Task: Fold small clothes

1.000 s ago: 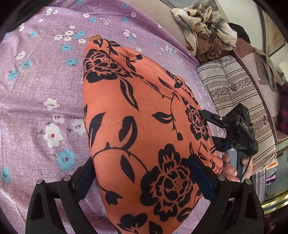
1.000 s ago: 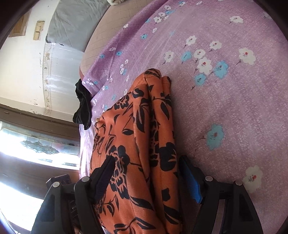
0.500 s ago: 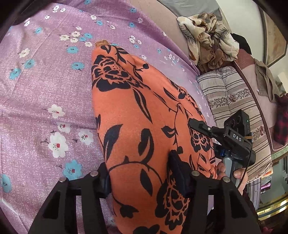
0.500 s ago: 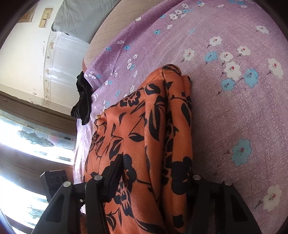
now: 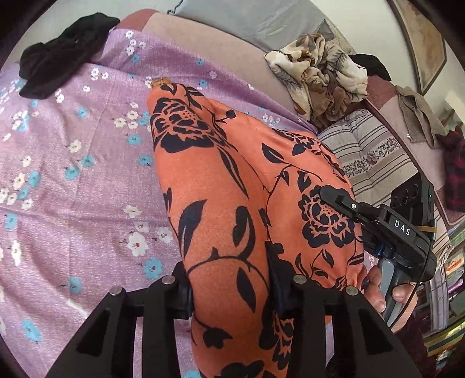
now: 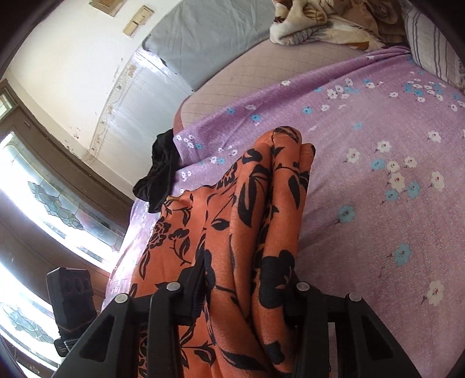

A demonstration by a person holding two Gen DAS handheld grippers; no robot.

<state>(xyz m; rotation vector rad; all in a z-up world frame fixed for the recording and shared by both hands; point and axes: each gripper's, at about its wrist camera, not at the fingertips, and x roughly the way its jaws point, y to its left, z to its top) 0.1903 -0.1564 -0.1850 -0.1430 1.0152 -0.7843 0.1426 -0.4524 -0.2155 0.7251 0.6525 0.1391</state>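
Observation:
An orange garment with black flowers (image 5: 232,180) lies lengthwise on the purple flowered sheet (image 5: 72,174); its near end is lifted off the bed. My left gripper (image 5: 229,276) has its jaws closing, with the pads pressing a bunched fold of that near end. In the right wrist view my right gripper (image 6: 245,279) is also closing, its pads pinching the folded layers of the orange garment (image 6: 261,203). The right gripper's body (image 5: 401,232) and the hand holding it (image 5: 377,293) show at the garment's right edge.
A black garment (image 5: 64,49) lies at the sheet's far left corner. A crumpled beige patterned cloth (image 5: 316,72) and a striped cushion (image 5: 372,151) sit at the far right, with a grey pillow (image 5: 261,23) behind. A window (image 6: 43,203) lies left of the bed.
Both pairs of jaws narrowed from wide open onto the orange cloth. Both grippers rose, lifting the garment's near end, so more of the bed's far side shows.

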